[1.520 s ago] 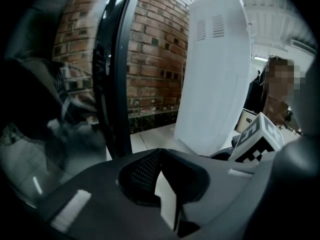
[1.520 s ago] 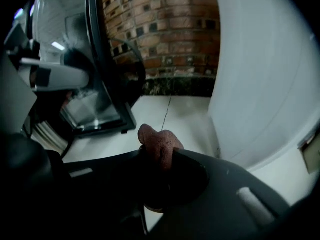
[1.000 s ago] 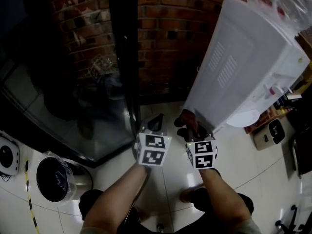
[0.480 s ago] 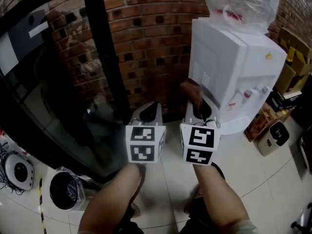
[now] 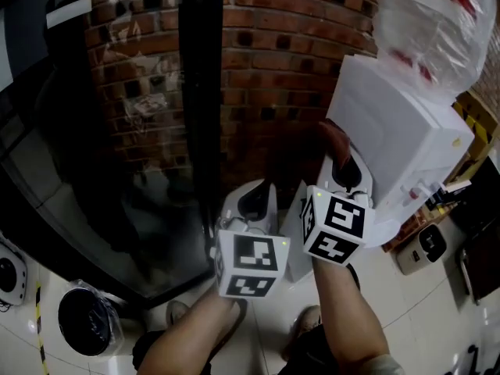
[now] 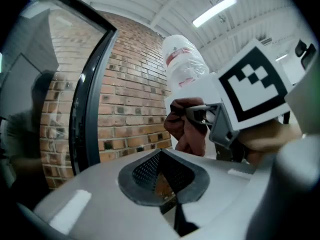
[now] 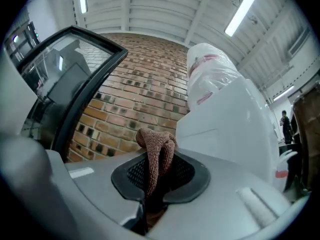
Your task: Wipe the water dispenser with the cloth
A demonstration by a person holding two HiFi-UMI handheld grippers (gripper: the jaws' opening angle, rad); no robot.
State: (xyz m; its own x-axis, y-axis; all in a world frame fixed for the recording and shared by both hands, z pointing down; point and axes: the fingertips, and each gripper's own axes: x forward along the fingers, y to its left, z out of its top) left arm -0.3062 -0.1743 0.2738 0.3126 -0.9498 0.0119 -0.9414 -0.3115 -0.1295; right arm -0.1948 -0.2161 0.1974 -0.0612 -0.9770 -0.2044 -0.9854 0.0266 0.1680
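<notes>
**While the cloth is short of the panel: risks noted**

Since we read the scene from left to right, we start at the dark door frame [image 5: 201, 92] and the brick wall [image 5: 273, 69] behind it; neither matters to the wipe. Next comes the left tool [image 6: 162, 184], jaws drawn together with nothing held, just beside the right one. The right tool [image 7: 155, 184] is pinched narrow on the cloth [image 7: 156, 154], which is gripped low and bunches loosely above the jaws. The water dispenser [image 7: 225, 129] stands at the right, its white side panel near the cloth; we cannot tell whether they touch. A plastic-wrapped bottle [image 5: 437, 22] sits on top of it.

Risks, as we judge them:
- Cloth pulled out of the pinch, if friction on the panel drags harder than the small bite holds.
- Jaw tips scraping the plastic, if the floppy bunch folds aside and bare tool meets the panel.
- Tools knocking together, since they are so close.
- Bottle rocked, if we press hard high on the cabinet.
</notes>
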